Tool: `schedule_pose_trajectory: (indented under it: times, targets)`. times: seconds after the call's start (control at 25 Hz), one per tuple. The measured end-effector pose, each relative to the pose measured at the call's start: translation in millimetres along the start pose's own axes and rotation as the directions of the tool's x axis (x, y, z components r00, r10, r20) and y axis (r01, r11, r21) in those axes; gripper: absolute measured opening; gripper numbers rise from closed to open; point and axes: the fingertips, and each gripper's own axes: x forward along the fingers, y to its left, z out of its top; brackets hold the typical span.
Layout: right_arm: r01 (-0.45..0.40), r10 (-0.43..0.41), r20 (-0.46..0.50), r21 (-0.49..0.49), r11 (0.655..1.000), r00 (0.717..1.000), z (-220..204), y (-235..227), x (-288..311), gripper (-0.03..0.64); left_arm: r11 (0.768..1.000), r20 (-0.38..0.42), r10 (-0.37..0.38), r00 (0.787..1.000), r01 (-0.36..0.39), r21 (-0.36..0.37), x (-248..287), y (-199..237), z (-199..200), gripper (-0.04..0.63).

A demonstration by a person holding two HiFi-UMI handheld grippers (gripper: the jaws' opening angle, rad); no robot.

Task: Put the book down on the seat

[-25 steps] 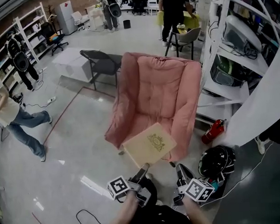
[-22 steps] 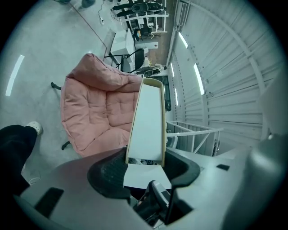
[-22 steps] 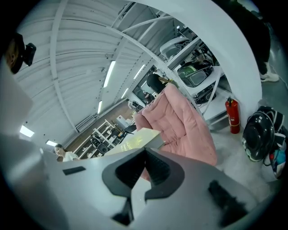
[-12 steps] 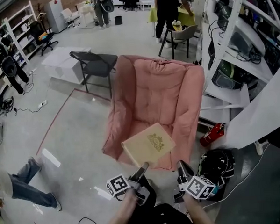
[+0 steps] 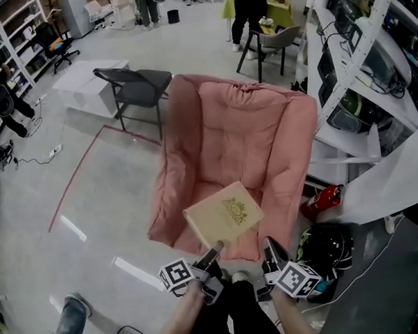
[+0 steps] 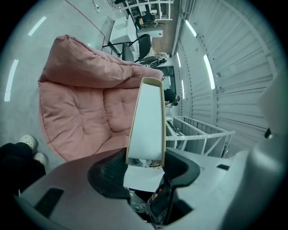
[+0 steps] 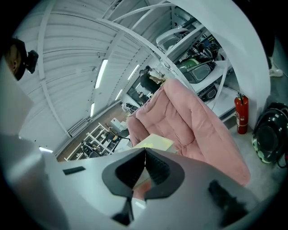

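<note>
A tan book (image 5: 223, 213) with a gold emblem on its cover hangs over the front edge of a pink cushioned chair (image 5: 236, 147). My left gripper (image 5: 215, 252) is shut on the book's near corner; in the left gripper view the book (image 6: 146, 121) stands edge-on between the jaws, with the pink seat (image 6: 85, 117) behind it. My right gripper (image 5: 270, 247) sits just right of the book, holding nothing, its jaws closed together. In the right gripper view the book (image 7: 154, 142) shows just past the touching pads (image 7: 145, 167), with the chair (image 7: 189, 121) beyond.
A black folding chair (image 5: 133, 84) stands left behind the pink chair. White shelving (image 5: 357, 64) runs along the right. A red fire extinguisher (image 5: 320, 200) and a black helmet (image 5: 328, 246) lie on the floor at the right. People stand at the back (image 5: 249, 7). A shoe (image 5: 69, 318) shows at lower left.
Both grippers and the book have come closer to the pink chair, which now looms larger. The person walking at the left has passed almost out of view.
</note>
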Motion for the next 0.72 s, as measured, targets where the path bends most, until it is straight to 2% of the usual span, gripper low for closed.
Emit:
schedule_pose_trajectory:
  times: [0.16, 0.48, 0.72]
  targets:
    - [0.005, -0.005, 0.003, 0.002, 1.0, 1.0, 9, -18, 21, 0.012, 1.0, -0.008, 0.017, 1.0, -0.017, -0.011, 23, 19, 4, 0.236]
    - [0.036, -0.036, -0.033, 0.024, 0.999, 0.999, 1, -71, 50, 0.012, 0.996, 0.022, 0.04, 0.999, -0.038, -0.085, 58, 69, 10, 0.236]
    - [0.069, -0.068, -0.045, 0.03, 0.997, 0.997, -3, -109, 69, 0.012, 0.996, -0.001, 0.062, 0.998, -0.062, -0.065, 88, 107, 24, 0.236]
